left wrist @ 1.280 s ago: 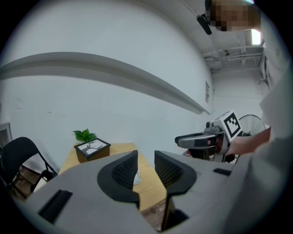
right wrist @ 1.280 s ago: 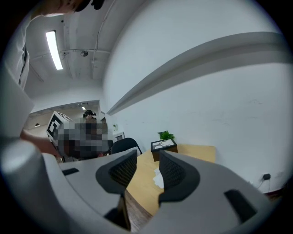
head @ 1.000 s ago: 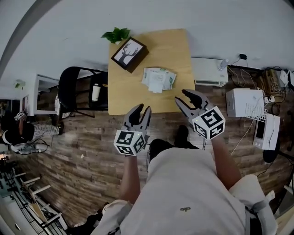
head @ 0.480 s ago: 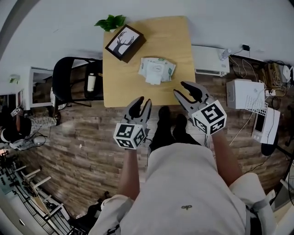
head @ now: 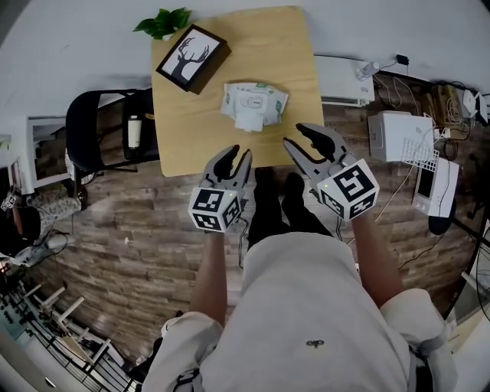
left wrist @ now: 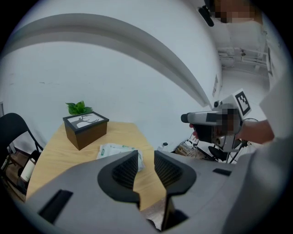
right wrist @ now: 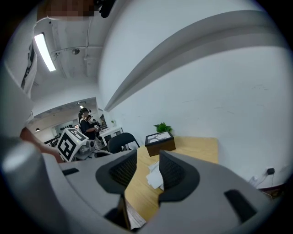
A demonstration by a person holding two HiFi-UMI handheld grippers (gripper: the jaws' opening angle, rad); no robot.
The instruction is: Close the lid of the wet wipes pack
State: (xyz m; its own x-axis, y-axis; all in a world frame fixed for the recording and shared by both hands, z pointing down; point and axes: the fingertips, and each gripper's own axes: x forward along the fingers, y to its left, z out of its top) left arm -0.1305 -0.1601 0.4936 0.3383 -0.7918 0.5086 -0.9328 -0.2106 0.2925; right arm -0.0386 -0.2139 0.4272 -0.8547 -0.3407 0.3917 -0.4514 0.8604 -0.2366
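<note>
Head view looks down on a light wooden surface [head: 191, 142] that stands against a white wall. The wet wipes pack [head: 254, 101] lies flat near the middle of this surface, a little toward its near edge. A white flap [head: 249, 121] sticks out from the near side of the pack, so its lid looks open, but the picture is too small to be sure. A dark box with a deer picture [head: 189, 58] stands at the far left corner, and a small green plant [head: 162, 21] is just behind it. A black chair [head: 99, 138] stands beside the surface on the left, on the wooden floor [head: 138, 230].

The left gripper [head: 238, 153] hangs over the near edge of the surface, and the right gripper [head: 294, 135] is just beside it on the right. Both are in the air, apart from the pack, and point toward it. In the left gripper view the two fingers [left wrist: 126, 168] stand a little apart with nothing between them; only the surface and the pack show through the gap. In the right gripper view the fingers [right wrist: 171, 172] are also released and empty, and the pack lies beyond them on the surface.
</note>
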